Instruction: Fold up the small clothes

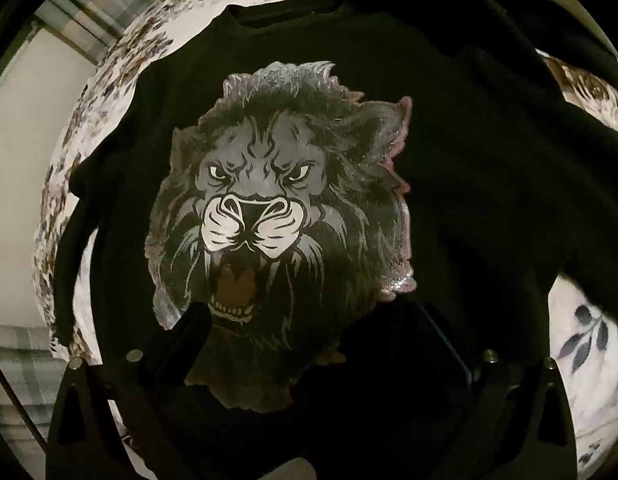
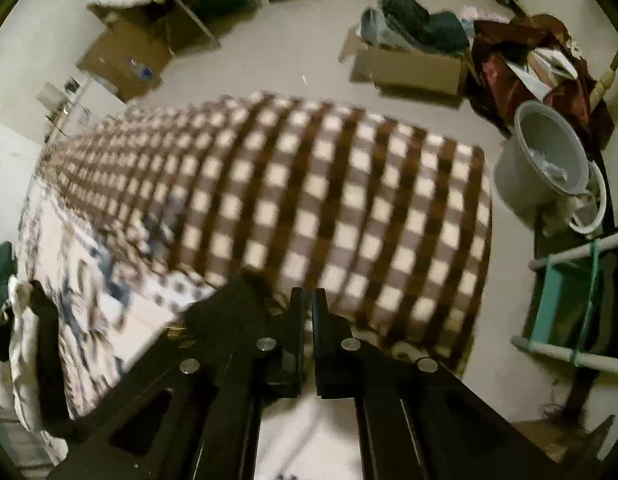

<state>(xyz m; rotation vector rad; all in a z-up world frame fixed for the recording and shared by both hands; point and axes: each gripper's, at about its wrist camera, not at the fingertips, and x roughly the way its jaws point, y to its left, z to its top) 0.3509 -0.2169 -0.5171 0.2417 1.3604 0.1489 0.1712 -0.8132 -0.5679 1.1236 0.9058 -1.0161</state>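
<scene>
A black t-shirt [image 1: 469,184] with a large grey lion print [image 1: 277,216] lies spread front-up on a floral bedsheet [image 1: 109,80] in the left wrist view. My left gripper [image 1: 313,332] hovers over the shirt's lower part with its fingers [image 1: 193,328] wide apart and nothing between them. The shirt's right sleeve side looks lifted and blurred. In the right wrist view my right gripper [image 2: 308,304] is shut, and a bit of black cloth [image 2: 233,300] bunches at its left finger tip, above the bed.
A brown-and-cream checked blanket [image 2: 329,200] covers the bed beside the floral sheet [image 2: 89,280]. On the floor stand a cardboard box of clothes [image 2: 405,60], a grey bucket [image 2: 549,160], a pile of fabrics [image 2: 529,60] and a pipe rack [image 2: 569,300].
</scene>
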